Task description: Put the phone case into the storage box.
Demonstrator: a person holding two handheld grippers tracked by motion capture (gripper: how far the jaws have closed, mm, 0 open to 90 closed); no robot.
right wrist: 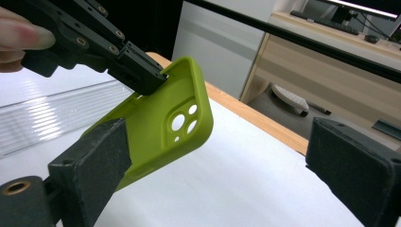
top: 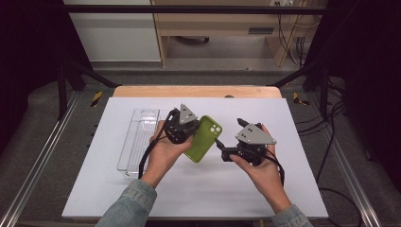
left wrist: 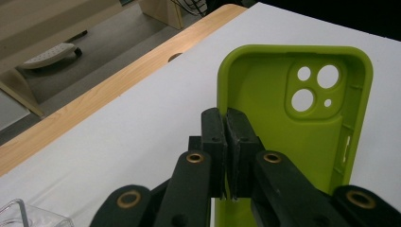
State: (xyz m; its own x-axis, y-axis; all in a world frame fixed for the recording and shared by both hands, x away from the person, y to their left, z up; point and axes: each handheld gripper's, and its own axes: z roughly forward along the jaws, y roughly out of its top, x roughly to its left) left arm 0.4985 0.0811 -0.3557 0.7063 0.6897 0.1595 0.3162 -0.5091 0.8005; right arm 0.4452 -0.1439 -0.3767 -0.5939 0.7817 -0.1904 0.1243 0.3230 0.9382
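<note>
A lime-green phone case (top: 204, 138) with camera cut-outs is held tilted above the white table top (top: 198, 189). My left gripper (top: 193, 130) is shut on the case's long edge; in the left gripper view the two jaws (left wrist: 227, 135) pinch the rim, with the case's hollow inside (left wrist: 288, 123) facing the camera. My right gripper (top: 227, 140) sits just right of the case, open. In the right gripper view its jaws (right wrist: 222, 161) stand wide apart and touch nothing. The case (right wrist: 161, 123) hangs ahead of the left pad, pinched by the left gripper (right wrist: 144, 75).
A clear, long plastic tray (top: 139, 139) lies on the table left of the hands, also seen as a ribbed tray (right wrist: 47, 118) in the right gripper view. The table's wooden far edge (top: 196, 91) lies beyond. Black frame posts stand at both sides.
</note>
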